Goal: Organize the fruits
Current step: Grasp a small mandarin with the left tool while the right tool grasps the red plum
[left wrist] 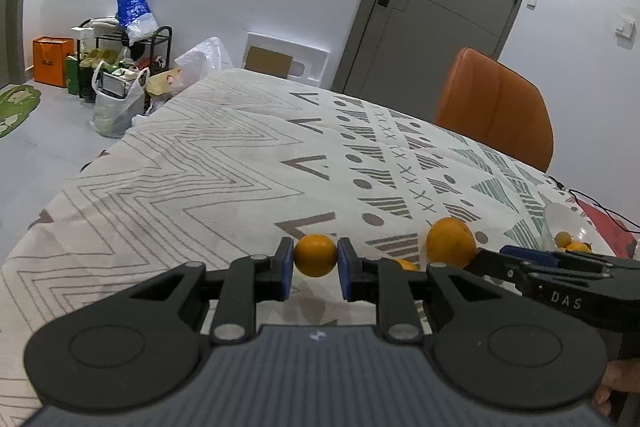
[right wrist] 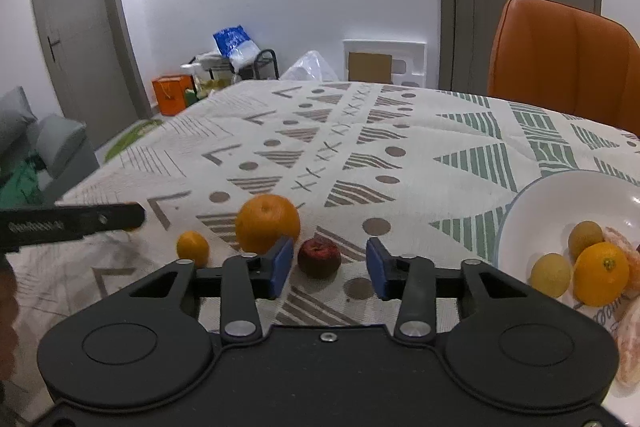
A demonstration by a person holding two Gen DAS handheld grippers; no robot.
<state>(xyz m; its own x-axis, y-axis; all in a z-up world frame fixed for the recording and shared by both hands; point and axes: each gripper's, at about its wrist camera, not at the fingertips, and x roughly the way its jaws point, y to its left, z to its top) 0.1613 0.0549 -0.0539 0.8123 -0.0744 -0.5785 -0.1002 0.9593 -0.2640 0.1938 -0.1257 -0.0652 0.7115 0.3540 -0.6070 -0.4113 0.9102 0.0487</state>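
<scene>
My left gripper (left wrist: 315,262) is shut on a small orange (left wrist: 315,255) and holds it above the patterned tablecloth. A big orange (left wrist: 450,242) lies to its right, and it also shows in the right wrist view (right wrist: 267,223). My right gripper (right wrist: 327,267) is open, its blue pads on either side of a dark red fruit (right wrist: 319,257) on the cloth. A small orange (right wrist: 193,247) lies to the left. A white bowl (right wrist: 532,211) at the right holds several fruits, among them an orange (right wrist: 600,273).
An orange chair (right wrist: 560,63) stands behind the table. The left gripper's arm (right wrist: 72,221) reaches in at the left of the right wrist view. Bags and a rack (left wrist: 120,67) stand on the floor by the wall. The bowl (left wrist: 560,219) sits by a red mat.
</scene>
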